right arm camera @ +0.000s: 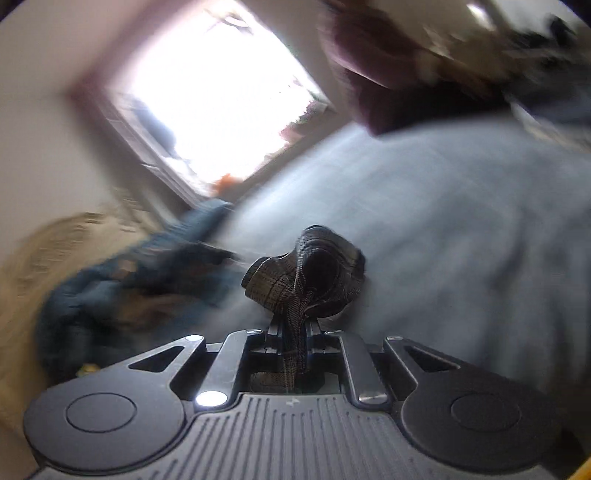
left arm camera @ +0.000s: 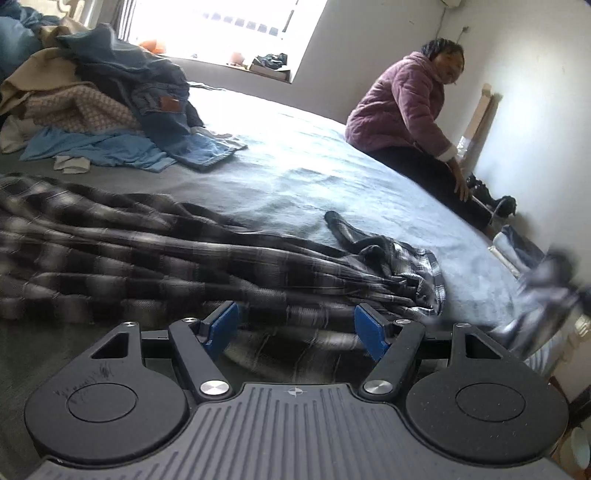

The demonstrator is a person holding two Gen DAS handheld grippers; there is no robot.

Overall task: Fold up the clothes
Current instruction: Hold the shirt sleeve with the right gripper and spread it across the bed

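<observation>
The dark plaid shirt (left arm camera: 207,254) lies rumpled across the lower left and middle of the left wrist view, spread over the grey-blue bed cover (left arm camera: 314,177), one end trailing off toward the lower right. In the right wrist view a bunched end of plaid cloth (right arm camera: 314,266) sits at the centre of the frame, pinched between the jaws of the right gripper (right arm camera: 293,332), which are closed down tight on it with a strip of the fabric running back between them. Everything around that gripper is smeared with blur and tilted hard over.

The left gripper (left arm camera: 297,326) stands wide open at the bottom centre of its frame, blue pads (left arm camera: 223,319) apart, hovering just above the shirt with only the cloth lying under the gap; it grips nothing.

In the upper left of the left wrist view a pile of clothes (left arm camera: 99,96) is heaped on the bed: jeans, a beige knit, light blue pieces. At the upper right a person in a purple quilted jacket (left arm camera: 402,99) sits on the bed's edge, beneath a bright window (left arm camera: 229,26).
</observation>
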